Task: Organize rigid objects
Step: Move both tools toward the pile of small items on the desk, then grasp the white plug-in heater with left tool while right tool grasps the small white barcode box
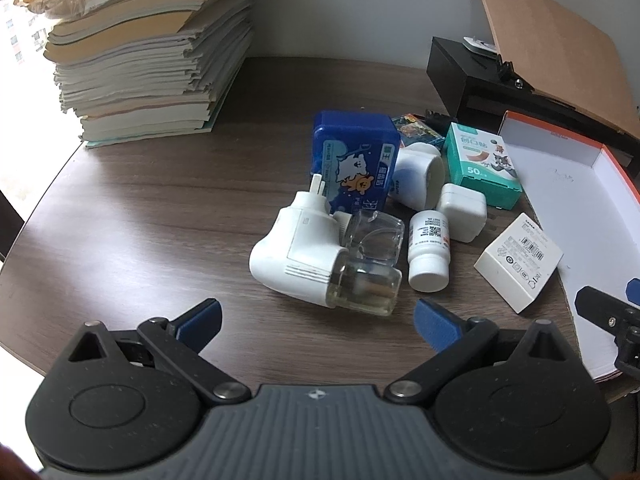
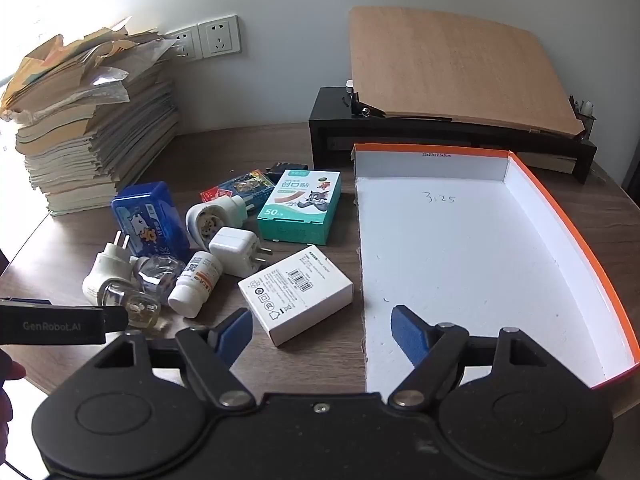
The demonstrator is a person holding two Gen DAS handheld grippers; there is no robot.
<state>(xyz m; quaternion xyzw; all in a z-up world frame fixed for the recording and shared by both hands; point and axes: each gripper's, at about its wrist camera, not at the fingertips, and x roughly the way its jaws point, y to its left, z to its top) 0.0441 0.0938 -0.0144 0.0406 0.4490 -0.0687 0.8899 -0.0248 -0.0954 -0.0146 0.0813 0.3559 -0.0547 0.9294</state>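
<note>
Just ahead of my left claw, spread wide and empty, the plug-in vaporizer lies on the worktop, bottle end nearest, while my right claw, also spread, hovers by the white carton.

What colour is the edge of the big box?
Orange. The big box is white inside with an orange rim, clearest in the right wrist view.

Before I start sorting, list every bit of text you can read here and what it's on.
"3:25": handwritten on the floor of the open box.
"50": green plaster box.
"GenRobot.AI": left gripper.
Chinese print on the blue tin and the green box: not legible to me.
White carton, pill bottle: too small.
</note>
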